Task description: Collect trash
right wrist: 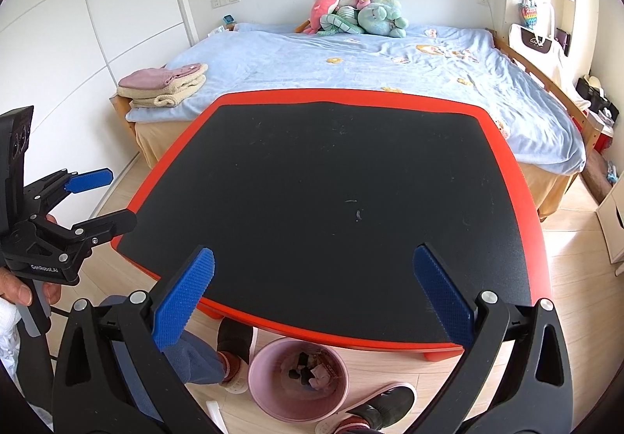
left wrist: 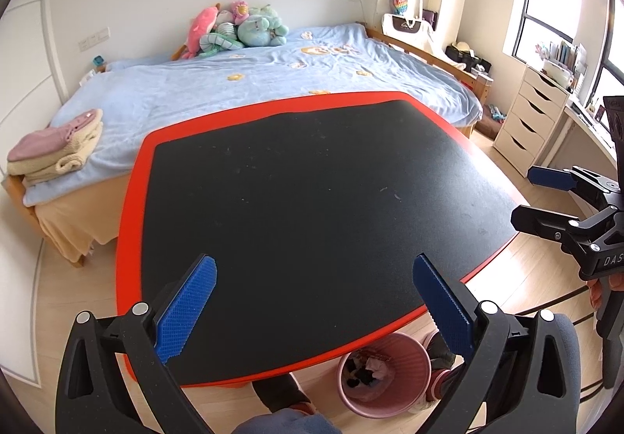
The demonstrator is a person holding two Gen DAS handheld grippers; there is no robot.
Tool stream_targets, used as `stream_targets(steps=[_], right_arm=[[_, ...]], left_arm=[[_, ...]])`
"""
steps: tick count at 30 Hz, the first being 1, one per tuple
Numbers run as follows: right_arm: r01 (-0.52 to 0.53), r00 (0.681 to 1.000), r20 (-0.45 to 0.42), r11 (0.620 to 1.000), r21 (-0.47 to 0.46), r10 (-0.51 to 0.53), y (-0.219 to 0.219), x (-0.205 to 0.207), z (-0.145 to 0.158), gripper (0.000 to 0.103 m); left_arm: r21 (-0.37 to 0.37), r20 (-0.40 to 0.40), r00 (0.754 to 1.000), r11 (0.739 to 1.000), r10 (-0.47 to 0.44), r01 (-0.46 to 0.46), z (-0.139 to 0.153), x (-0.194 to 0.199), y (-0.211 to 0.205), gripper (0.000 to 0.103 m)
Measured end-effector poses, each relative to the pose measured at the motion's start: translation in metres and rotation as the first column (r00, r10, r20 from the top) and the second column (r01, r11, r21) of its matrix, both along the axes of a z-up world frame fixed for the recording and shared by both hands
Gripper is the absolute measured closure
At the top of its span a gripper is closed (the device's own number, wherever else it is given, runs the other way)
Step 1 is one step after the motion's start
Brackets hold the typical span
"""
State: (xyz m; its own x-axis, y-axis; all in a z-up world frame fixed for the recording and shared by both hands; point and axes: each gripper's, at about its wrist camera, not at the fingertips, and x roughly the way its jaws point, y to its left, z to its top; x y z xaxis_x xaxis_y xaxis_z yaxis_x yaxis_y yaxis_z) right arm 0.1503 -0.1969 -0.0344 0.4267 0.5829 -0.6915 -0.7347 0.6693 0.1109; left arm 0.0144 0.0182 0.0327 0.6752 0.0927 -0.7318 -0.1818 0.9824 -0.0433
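A pink waste bin point(left wrist: 384, 375) stands on the floor under the near edge of a black table with a red rim point(left wrist: 132, 223); it holds dark and pale scraps of trash point(right wrist: 308, 371). The bin also shows in the right wrist view point(right wrist: 298, 381). My left gripper point(left wrist: 314, 301) is open and empty above the table's near edge. My right gripper point(right wrist: 312, 293) is open and empty above the same edge. Each gripper shows at the side of the other's view, the right point(left wrist: 538, 196) and the left point(right wrist: 105, 196), both held off the table's sides.
A bed with a blue cover point(left wrist: 273, 82) stands behind the table, with folded towels point(left wrist: 58, 149) and plush toys point(left wrist: 238, 28) on it. White drawers point(left wrist: 530, 114) stand at the right. The person's feet in slippers point(right wrist: 374, 406) are beside the bin.
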Motion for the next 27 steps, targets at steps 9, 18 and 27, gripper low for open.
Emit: stream_targets(steps=[9, 18, 27], right_arm=[[0.000, 1.000, 0.003, 1.000, 0.000, 0.000, 0.0008, -0.0005, -0.0009, 0.003], [0.000, 1.000, 0.000, 1.000, -0.001, 0.000, 0.0004, -0.0005, -0.0015, 0.003], [0.000, 1.000, 0.000, 1.000, -0.001, 0.000, -0.0002, -0.0008, -0.0021, 0.003]], left_arm=[[0.001, 0.002, 1.000, 1.000, 0.001, -0.001, 0.0009, 0.0009, 0.0018, 0.006], [0.001, 0.002, 1.000, 1.000, -0.001, 0.001, 0.0012, 0.0005, 0.0012, 0.006], [-0.001, 0.002, 1.000, 1.000, -0.001, 0.001, 0.0014, 0.0001, 0.0012, 0.006]])
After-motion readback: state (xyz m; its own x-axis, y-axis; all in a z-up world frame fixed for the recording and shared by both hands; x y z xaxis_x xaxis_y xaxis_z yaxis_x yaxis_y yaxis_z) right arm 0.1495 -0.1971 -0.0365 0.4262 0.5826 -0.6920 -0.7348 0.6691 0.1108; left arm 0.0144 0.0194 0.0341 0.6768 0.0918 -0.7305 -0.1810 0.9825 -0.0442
